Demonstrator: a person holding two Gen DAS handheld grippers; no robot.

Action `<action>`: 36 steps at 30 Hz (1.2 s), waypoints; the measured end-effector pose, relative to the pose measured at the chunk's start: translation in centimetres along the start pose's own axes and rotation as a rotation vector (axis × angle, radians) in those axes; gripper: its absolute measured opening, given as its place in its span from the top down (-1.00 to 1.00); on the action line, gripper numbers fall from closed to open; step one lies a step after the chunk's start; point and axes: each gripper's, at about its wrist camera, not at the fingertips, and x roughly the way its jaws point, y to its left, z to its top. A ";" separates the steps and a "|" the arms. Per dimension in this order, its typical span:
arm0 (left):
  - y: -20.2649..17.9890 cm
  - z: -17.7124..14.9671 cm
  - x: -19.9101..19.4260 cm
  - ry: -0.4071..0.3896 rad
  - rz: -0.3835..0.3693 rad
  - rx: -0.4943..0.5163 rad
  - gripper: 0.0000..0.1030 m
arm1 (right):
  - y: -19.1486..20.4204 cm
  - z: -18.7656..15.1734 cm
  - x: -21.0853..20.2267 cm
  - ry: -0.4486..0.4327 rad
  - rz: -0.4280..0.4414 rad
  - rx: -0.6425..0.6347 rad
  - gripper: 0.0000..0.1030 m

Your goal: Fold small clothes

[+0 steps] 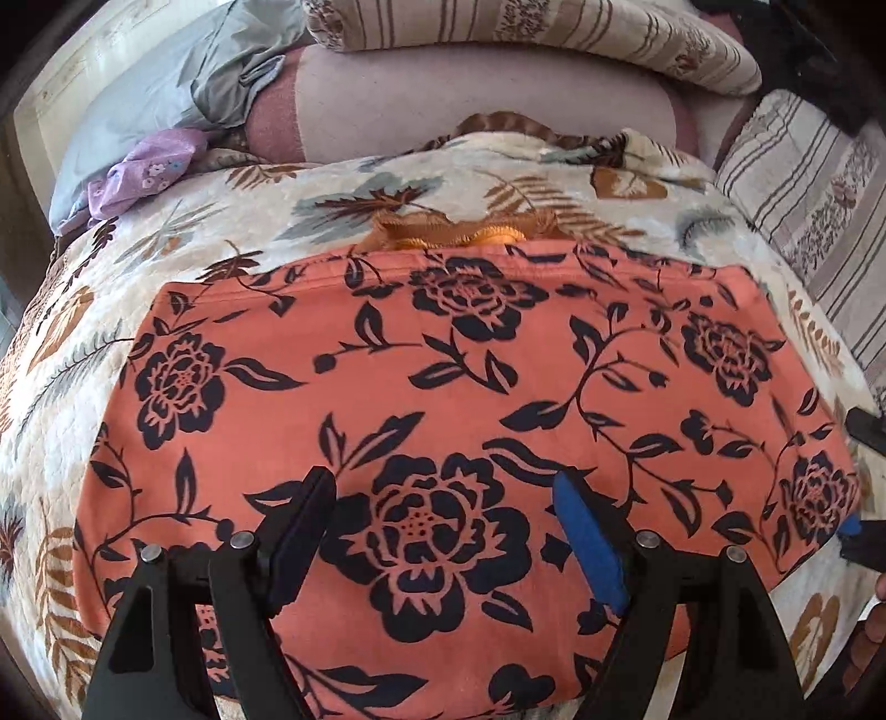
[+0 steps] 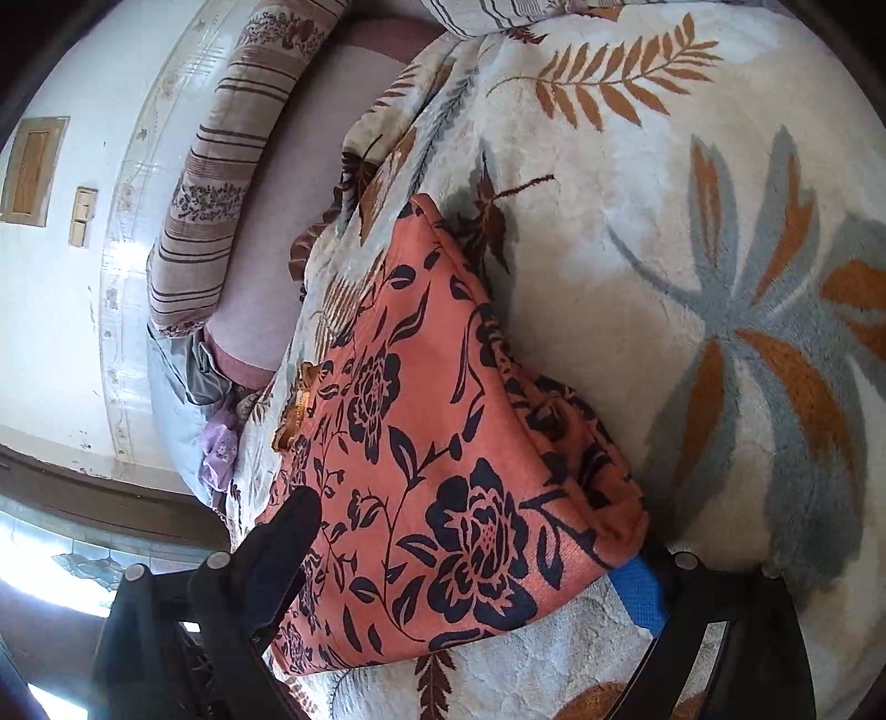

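A coral cloth with black flowers [image 1: 443, 376] lies folded flat on the leaf-patterned blanket [image 1: 166, 238]. My left gripper [image 1: 443, 531] hovers over the cloth's near part, open, with nothing pinched between its fingers [image 1: 302, 526]. In the right wrist view the same cloth [image 2: 443, 443] runs away from me. My right gripper [image 2: 465, 562] is open and straddles its near end: the black finger lies over the left edge and the blue pad [image 2: 637, 592] sits beside the right corner. The right gripper's fingertips [image 1: 861, 429] also show at the cloth's right edge in the left wrist view.
An orange frilled piece [image 1: 443, 232] peeks out beyond the cloth's far edge. Striped pillows [image 1: 554, 33] and a pink bolster [image 1: 470, 105] lie at the head of the bed. Grey fabric [image 1: 183, 83] and a purple garment [image 1: 149, 171] sit far left. A hand [image 1: 872, 637] shows at the right edge.
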 end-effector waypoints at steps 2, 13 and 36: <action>-0.5 -0.4 0.9 0.011 0.027 0.026 -0.60 | 0.1 0.2 0.2 0.001 -0.009 0.000 -0.86; -0.7 -0.9 0.8 -0.041 0.028 0.070 -0.67 | 0.3 0.5 1.7 0.068 -0.040 -0.006 -0.99; 14.1 -0.4 -1.3 -0.020 -0.689 -0.615 -0.60 | 23.9 -10.7 2.0 -0.035 -0.197 -0.882 0.82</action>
